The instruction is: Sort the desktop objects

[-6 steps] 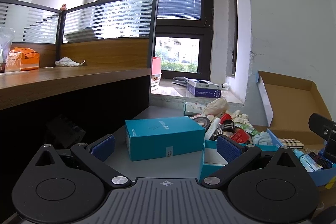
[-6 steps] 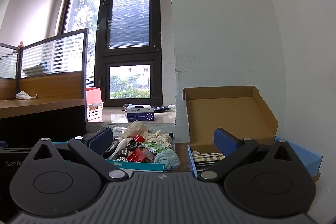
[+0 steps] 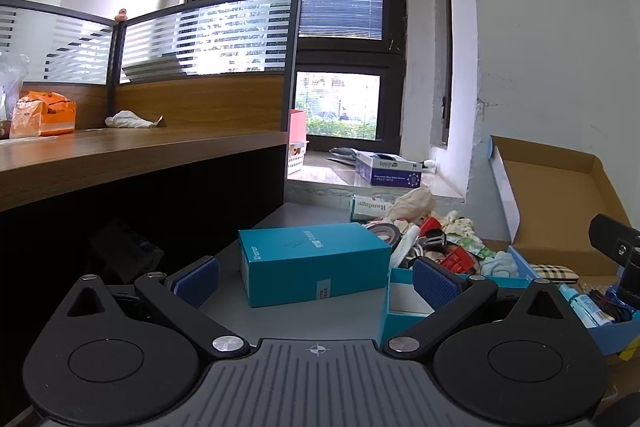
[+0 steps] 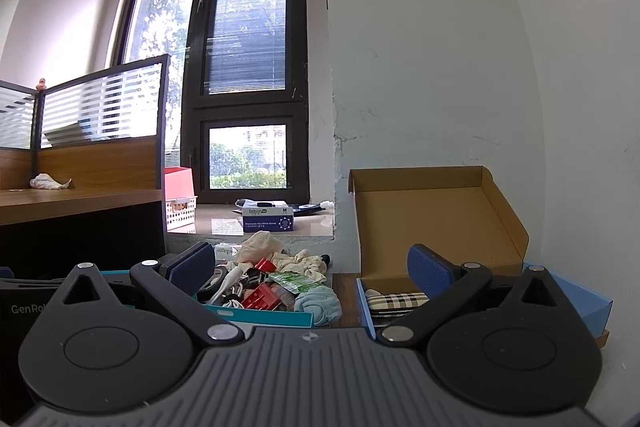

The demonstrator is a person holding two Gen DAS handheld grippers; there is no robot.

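- The left hand-held gripper (image 3: 316, 279) hovers low over the grey tabletop (image 3: 296, 319), its blue-padded fingers spread wide with nothing between them.
- Straight ahead of it, between the lines of its two fingers, a closed teal box (image 3: 314, 269) lies flat on the tabletop, clear of both pads.
- Behind its right finger (image 3: 434, 283) sits an open teal tray (image 3: 394, 301), and beyond that a heap of small objects (image 3: 432, 239): a roll of dark tape, a white tube, red clips, green sachets and a crumpled cloth.
- A white bandage carton (image 3: 368, 207) lies at the far edge of the heap, ahead and to the right.
- The right hand-held gripper (image 4: 312, 267) is likewise wide open and grips nothing.
- Ahead of its left finger (image 4: 194, 267) lies the same heap of small objects (image 4: 268, 283) in the teal tray (image 4: 276, 317), with a light blue cloth bundle (image 4: 318, 303) at the tray's near right corner.
- Behind its right finger (image 4: 430, 273) a blue-sided cardboard box (image 4: 432, 219) stands with its lid raised; a plaid pouch (image 4: 396, 301) lies inside at the front.
- Farther ahead, on the window sill (image 4: 224, 227), rests a purple glove box (image 4: 268, 219).
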